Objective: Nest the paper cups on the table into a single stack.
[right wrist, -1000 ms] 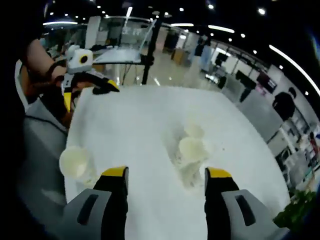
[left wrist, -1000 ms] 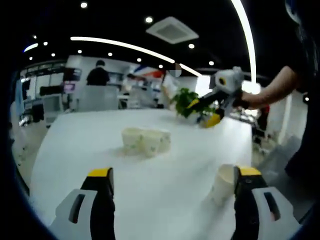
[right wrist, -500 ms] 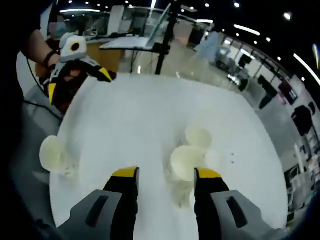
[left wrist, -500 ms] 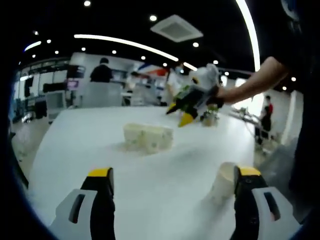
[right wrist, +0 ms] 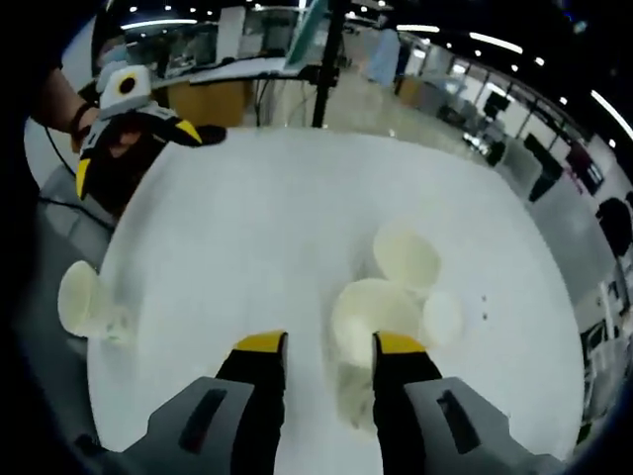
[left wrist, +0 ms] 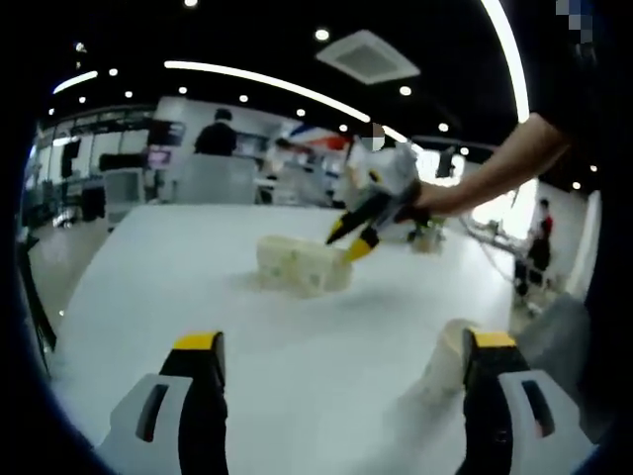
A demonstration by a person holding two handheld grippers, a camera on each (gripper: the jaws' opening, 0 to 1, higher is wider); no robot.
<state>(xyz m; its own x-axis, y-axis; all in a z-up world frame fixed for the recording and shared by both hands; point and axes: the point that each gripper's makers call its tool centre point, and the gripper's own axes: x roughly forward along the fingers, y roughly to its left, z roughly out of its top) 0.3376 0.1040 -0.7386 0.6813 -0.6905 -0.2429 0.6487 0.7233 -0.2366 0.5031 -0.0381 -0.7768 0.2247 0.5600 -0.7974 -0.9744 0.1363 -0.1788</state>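
Smooth white round table, clustered pale paper cups, both grippers' jaws apart, empty.

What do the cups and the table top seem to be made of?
The paper cups look like thin cream paper with a matte finish and a faint printed pattern, though blur leaves this uncertain. The table top looks like smooth white laminate or painted board; it shows soft shadows.

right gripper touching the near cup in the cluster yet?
Cannot tell. In the right gripper view the right gripper is at the rim of the nearest cup, jaws narrowed, one jaw overlapping it. In the left gripper view blur hides any gap.
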